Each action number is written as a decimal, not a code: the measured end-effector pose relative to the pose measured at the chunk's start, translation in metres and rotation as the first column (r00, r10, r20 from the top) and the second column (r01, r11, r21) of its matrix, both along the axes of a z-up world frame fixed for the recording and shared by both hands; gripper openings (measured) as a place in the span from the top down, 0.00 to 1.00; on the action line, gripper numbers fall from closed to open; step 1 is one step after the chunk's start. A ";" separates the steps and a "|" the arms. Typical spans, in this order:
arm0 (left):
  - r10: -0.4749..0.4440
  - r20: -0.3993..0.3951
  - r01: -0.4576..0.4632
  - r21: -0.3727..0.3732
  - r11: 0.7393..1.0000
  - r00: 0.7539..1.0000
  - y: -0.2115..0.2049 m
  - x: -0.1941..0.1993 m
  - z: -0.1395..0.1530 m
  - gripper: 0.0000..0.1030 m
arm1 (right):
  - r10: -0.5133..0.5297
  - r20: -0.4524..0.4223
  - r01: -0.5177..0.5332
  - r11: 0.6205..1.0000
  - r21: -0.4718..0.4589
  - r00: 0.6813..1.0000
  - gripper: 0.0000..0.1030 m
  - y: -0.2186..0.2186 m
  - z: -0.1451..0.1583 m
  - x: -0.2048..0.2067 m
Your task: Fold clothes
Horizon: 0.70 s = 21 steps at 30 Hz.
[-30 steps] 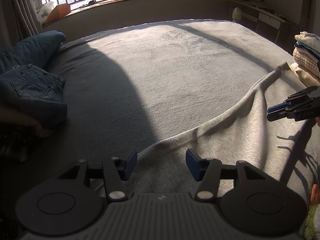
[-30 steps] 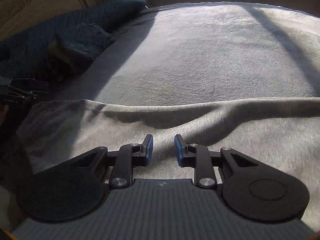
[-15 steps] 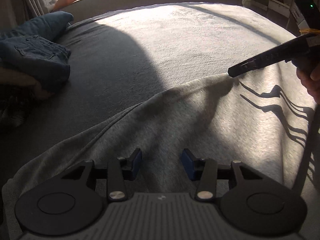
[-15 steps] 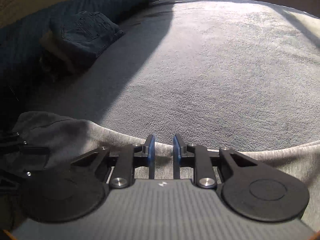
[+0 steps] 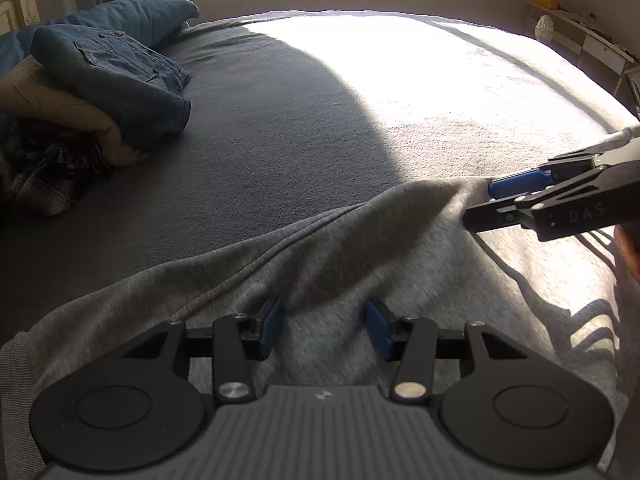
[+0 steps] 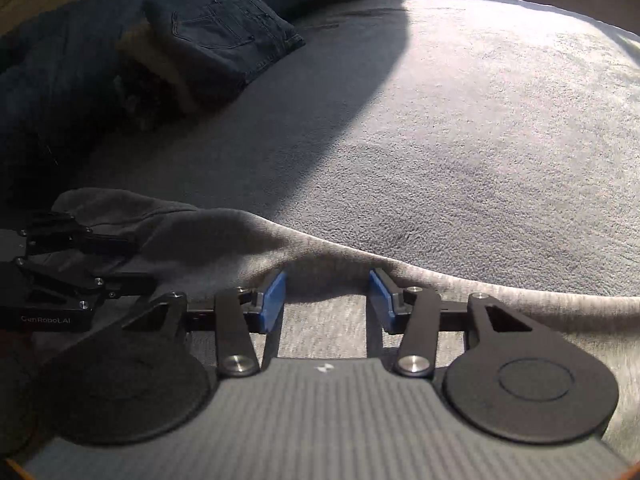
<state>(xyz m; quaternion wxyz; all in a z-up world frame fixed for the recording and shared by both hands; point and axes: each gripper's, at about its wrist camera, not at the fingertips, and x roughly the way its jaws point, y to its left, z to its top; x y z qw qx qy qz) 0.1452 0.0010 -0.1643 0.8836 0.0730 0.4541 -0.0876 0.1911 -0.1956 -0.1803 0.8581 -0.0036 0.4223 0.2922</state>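
I am hovering both grippers, left (image 5: 324,330) and right (image 6: 327,300), jaws opening and gripping nothing, over a rumpled grey fleece garment (image 5: 340,248).

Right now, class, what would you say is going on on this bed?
A person is folding clothes with a handheld gripper in each hand. A grey sweatshirt lies spread across the near side of the bed. The left gripper and the right gripper both sit low over its fabric; both sets of jaws are opening, with cloth between them but not pinched. Already folded jeans rest on a stack by the blue pillow.
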 end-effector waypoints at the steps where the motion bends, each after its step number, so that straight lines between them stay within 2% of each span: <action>1: 0.001 0.005 -0.001 0.005 1.000 1.000 -0.001 0.000 -0.001 0.51 | 0.016 0.020 -0.015 1.000 -0.023 1.000 0.31 0.006 -0.001 -0.001; 3: 0.003 0.013 -0.003 0.014 1.000 1.000 -0.003 0.001 -0.001 0.50 | 0.053 0.072 -0.046 0.995 -0.088 0.996 0.27 0.020 -0.002 -0.003; 4: 0.005 0.017 -0.005 0.020 1.000 1.000 -0.004 0.001 -0.001 0.50 | 0.048 0.081 -0.041 0.995 -0.087 0.996 0.27 0.019 0.001 -0.004; 8: 0.014 0.028 -0.014 0.023 1.000 1.000 -0.005 0.000 0.000 0.49 | -0.010 0.096 0.010 1.000 0.009 0.995 0.35 -0.012 0.025 -0.017; 10: 0.019 0.033 -0.020 0.015 1.000 0.999 -0.003 0.001 0.000 0.49 | 0.014 0.132 -0.019 0.999 0.040 0.991 0.37 -0.032 0.038 -0.036; 13: 0.021 0.038 -0.022 0.018 1.000 0.999 -0.002 0.003 -0.002 0.48 | 0.107 0.172 -0.112 0.994 0.019 0.979 0.45 -0.050 0.042 -0.075; 17: 0.016 0.047 -0.017 0.030 0.999 0.999 -0.002 0.005 -0.003 0.46 | 0.190 0.135 -0.190 0.982 -0.016 0.972 0.57 -0.071 0.027 -0.113; 19: 0.019 0.046 -0.020 0.028 0.999 0.999 -0.001 0.005 -0.003 0.46 | 0.202 0.092 -0.196 0.978 -0.075 0.975 0.62 -0.084 0.010 -0.123; 21: 0.022 0.044 -0.023 0.026 0.999 0.999 0.000 0.006 -0.003 0.46 | 0.227 0.100 -0.216 0.970 -0.116 0.969 0.64 -0.102 -0.001 -0.138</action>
